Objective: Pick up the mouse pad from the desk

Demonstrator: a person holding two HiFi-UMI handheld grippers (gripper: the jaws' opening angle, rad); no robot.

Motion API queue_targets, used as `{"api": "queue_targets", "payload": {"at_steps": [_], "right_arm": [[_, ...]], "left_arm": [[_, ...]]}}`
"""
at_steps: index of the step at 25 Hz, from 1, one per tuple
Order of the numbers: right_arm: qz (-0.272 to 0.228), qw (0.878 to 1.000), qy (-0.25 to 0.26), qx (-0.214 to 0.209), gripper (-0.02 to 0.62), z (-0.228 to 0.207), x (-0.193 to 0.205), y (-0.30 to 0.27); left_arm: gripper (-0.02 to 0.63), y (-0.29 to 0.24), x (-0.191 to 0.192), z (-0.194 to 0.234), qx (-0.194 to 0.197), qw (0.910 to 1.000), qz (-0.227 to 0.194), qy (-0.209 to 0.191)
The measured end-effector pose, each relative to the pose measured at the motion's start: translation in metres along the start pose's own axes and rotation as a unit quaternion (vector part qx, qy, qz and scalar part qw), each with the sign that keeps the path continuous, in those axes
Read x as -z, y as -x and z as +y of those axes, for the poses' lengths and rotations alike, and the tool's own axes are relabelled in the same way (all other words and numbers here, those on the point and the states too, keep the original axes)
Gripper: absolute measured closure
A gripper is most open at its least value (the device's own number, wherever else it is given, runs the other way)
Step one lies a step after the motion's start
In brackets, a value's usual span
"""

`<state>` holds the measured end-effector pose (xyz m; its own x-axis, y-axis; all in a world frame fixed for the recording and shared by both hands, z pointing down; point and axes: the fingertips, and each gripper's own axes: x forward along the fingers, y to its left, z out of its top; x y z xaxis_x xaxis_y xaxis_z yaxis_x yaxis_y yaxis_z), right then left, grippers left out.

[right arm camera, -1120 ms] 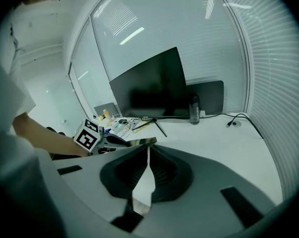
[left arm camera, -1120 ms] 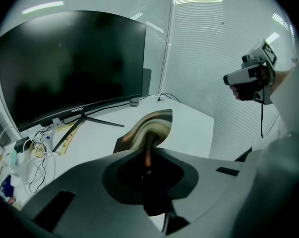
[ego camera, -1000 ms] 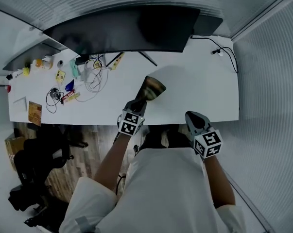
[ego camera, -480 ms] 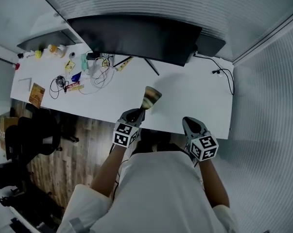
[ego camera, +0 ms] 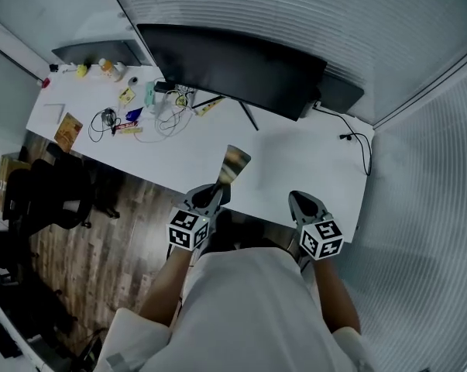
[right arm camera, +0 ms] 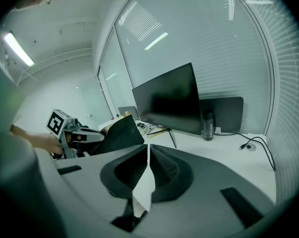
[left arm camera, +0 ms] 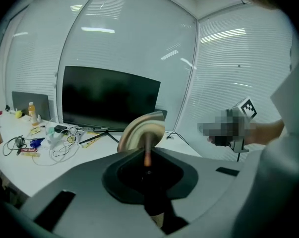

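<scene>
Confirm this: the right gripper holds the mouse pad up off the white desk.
Wrong gripper: the left gripper holds the mouse pad up off the white desk. The left gripper view shows its jaws clamped on the pad; the right gripper is shut and empty.

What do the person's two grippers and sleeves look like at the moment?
The left gripper and right gripper both have grey moulded bodies with black ribbed pads. Each carries a white cube printed with black square markers. The person wears a white short-sleeved shirt. No cables show on either gripper.
</scene>
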<state>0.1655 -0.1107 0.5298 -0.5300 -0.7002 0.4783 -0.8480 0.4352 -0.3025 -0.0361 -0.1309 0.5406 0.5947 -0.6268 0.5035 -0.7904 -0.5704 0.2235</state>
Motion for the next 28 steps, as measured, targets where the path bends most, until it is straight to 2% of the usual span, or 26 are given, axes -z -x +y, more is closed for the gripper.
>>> {"api": "queue_targets", "payload": {"at_steps": [7, 13, 20, 28], "right_arm": [[-0.004, 1.000, 0.023, -0.020, 0.561, 0.013, -0.005, 0.005], [-0.026, 0.998, 0.049, -0.029, 0.561, 0.035, -0.017, 0.008], [-0.051, 0.997, 0.059, -0.011, 0.561, 0.050, -0.034, 0.009], [-0.074, 0.995, 0.065, 0.007, 0.561, 0.066, -0.055, 0.005]], "left_arm": [[0.560, 0.034, -0.002, -0.016, -0.010, 0.9995, -0.016, 0.024], [0.560, 0.063, -0.009, -0.016, -0.011, 0.9989, -0.040, 0.023], [0.560, 0.087, -0.024, 0.000, -0.012, 0.9985, -0.054, -0.001], [0.560, 0.106, -0.034, 0.024, -0.007, 0.9981, -0.061, -0.009]]}}
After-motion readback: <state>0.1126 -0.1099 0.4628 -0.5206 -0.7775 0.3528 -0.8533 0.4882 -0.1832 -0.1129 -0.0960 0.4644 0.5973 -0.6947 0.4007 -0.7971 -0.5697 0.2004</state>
